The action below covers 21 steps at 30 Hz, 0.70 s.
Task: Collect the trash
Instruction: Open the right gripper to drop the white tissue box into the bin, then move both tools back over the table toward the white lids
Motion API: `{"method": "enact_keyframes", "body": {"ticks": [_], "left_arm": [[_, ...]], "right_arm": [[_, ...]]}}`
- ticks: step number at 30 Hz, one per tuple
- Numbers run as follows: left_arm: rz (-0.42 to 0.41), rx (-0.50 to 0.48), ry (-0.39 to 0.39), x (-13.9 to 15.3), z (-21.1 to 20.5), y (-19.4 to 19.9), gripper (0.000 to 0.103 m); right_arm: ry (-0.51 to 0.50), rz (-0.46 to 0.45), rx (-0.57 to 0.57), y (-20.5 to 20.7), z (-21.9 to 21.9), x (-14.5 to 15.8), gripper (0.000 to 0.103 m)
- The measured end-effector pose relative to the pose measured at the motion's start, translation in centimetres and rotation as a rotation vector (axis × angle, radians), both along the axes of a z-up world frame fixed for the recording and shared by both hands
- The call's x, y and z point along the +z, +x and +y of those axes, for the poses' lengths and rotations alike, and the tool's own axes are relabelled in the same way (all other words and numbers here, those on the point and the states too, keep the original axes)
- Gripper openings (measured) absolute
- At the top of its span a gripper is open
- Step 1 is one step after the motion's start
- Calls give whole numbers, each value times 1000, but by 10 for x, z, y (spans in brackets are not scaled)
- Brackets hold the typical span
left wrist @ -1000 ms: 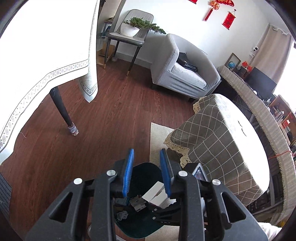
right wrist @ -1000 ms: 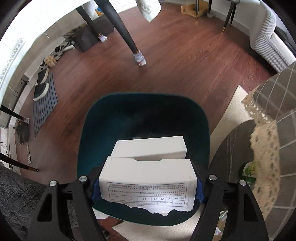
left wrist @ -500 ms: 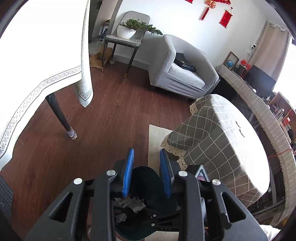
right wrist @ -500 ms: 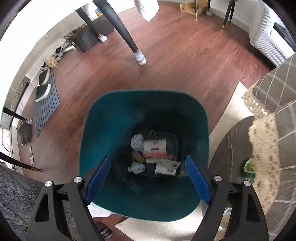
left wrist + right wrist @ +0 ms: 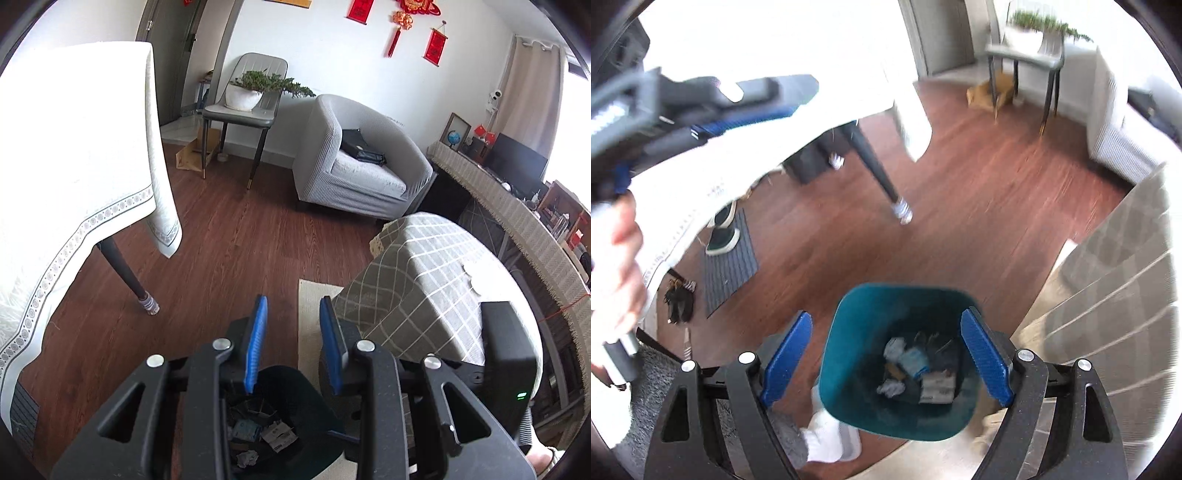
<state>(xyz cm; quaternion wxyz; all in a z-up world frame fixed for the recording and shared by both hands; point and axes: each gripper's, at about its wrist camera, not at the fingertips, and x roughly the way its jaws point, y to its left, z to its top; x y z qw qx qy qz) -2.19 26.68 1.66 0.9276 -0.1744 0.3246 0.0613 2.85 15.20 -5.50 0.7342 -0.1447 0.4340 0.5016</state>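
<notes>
The teal plastic bin (image 5: 894, 363), holding crumpled paper and cartons (image 5: 916, 369), stands directly below the wide-open, empty right gripper (image 5: 886, 358). The left gripper (image 5: 291, 345), jaws narrowly parted and empty, is above the bin's rim.

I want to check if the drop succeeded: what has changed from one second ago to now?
The right gripper let go of the white box; its jaws have just been opening, are empty, and it rose above the teal bin. The left gripper rose slightly, empty, narrow as before. The bin stayed in place.
</notes>
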Motion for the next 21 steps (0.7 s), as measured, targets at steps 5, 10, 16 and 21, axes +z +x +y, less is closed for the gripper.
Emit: {"method": "enact_keyframes", "body": {"ticks": [5, 10, 16, 21], "left_arm": [[-21, -4, 7, 7, -18, 14, 30], [-18, -57, 3, 5, -50, 33, 34], [-21, -129, 17, 7, -99, 60, 41], [-24, -173, 40, 10, -141, 84, 46]], "right_arm": [[71, -95, -51, 7, -30, 39, 76], [111, -138, -117, 25, -67, 63, 70], [114, -184, -234, 54, -125, 77, 66], [109, -202, -304, 76, -163, 79, 65]]}}
